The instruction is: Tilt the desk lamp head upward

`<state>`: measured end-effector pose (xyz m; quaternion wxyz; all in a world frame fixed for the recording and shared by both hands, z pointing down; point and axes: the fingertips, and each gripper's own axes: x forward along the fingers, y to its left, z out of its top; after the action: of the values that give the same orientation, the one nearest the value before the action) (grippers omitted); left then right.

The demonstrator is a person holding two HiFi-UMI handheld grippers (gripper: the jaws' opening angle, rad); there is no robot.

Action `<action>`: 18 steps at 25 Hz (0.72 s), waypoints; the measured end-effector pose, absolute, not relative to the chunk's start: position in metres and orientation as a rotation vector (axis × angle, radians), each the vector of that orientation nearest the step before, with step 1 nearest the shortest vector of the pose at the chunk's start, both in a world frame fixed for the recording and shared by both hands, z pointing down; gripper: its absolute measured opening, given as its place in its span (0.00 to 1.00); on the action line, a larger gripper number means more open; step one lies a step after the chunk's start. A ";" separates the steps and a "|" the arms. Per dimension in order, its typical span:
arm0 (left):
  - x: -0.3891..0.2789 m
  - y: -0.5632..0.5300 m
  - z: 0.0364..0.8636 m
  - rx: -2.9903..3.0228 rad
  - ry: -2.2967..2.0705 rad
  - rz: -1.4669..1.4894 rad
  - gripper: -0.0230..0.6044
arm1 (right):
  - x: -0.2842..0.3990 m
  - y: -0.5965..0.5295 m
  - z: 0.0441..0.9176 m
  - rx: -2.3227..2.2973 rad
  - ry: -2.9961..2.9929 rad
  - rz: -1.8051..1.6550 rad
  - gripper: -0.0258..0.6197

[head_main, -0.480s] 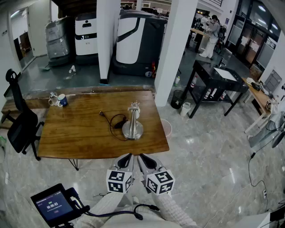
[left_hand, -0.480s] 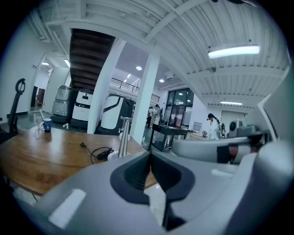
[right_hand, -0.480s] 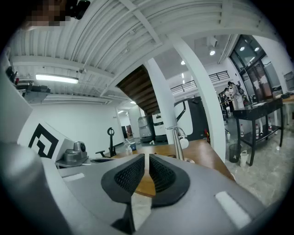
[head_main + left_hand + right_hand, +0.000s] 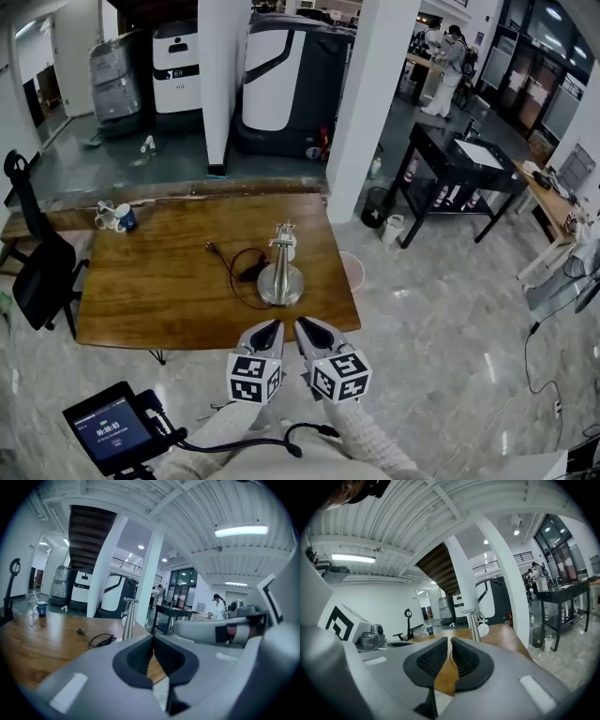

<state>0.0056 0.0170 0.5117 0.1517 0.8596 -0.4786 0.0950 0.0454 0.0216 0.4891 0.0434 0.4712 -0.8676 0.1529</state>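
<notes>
From the head view, the desk lamp (image 4: pixel 280 267) stands on the right half of the wooden worktop (image 4: pixel 159 281), towards the near edge. Its cord (image 4: pixel 239 267) is looped to its left, and the mugs (image 4: pixel 114 217) sit far off at the left corner. Both claws hang short of the near edge, the left claw (image 4: pixel 267 333) and right claw (image 4: pixel 314 335) side by side and aimed at the lamp. I'd guess they are held ready for the reach rather than working yet.

The left gripper view shows the left claw (image 4: pixel 152 653) pressed together on nothing. The lamp (image 4: pixel 127 618) is beyond it, well apart.

In the right gripper view the right claw (image 4: pixel 450 656) stands a thin slit apart, with nothing between. The lamp (image 4: pixel 474 625) rises straight from its round foot, its long axis upright. The white lamp head (image 4: pixel 483 629) hangs just beside the top of the post, apparently drooping downward, not yet tilted up.
</notes>
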 end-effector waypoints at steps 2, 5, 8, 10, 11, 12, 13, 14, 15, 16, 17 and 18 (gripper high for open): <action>0.008 0.006 0.507 2.479 -1.374 0.273 0.05 | 0.047 0.009 0.482 1.453 -2.658 0.452 0.09; 0.006 -0.030 0.505 2.495 -1.358 0.264 0.05 | 0.046 -0.027 0.479 1.476 -2.650 0.445 0.10; 0.000 -0.080 0.505 2.513 -1.320 0.270 0.05 | 0.043 -0.077 0.482 1.502 -2.623 0.466 0.12; -0.001 -0.099 0.504 2.528 -1.305 0.276 0.05 | 0.044 -0.099 0.481 1.518 -2.609 0.474 0.13; 0.001 -0.103 0.503 2.538 -1.296 0.279 0.05 | 0.046 -0.104 0.479 1.528 -2.607 0.475 0.13; 0.003 -0.103 0.503 2.548 -1.283 0.284 0.05 | 0.049 -0.106 0.476 1.540 -2.606 0.478 0.14; 0.006 -0.101 0.502 2.559 -1.268 0.292 0.05 | 0.053 -0.107 0.473 1.552 -2.607 0.484 0.14; 0.009 -0.098 0.502 2.569 -1.252 0.302 0.05 | 0.057 -0.106 0.470 1.563 -2.607 0.495 0.14; 0.012 -0.096 0.504 2.576 -1.240 0.313 0.06 | 0.061 -0.106 0.467 1.573 -2.607 0.513 0.15; 0.013 -0.095 0.506 2.580 -1.230 0.325 0.06 | 0.064 -0.108 0.466 1.583 -2.607 0.533 0.15; 0.014 -0.098 0.510 2.581 -1.222 0.337 0.06 | 0.067 -0.114 0.465 1.593 -2.606 0.550 0.16; 0.014 -0.105 0.515 2.580 -1.213 0.348 0.07 | 0.069 -0.123 0.465 1.602 -2.602 0.563 0.16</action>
<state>0.0136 -0.1046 0.5151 0.1344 0.8901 -0.4186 0.1200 0.0686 -0.1229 0.4653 0.0171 0.5154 -0.8374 0.1812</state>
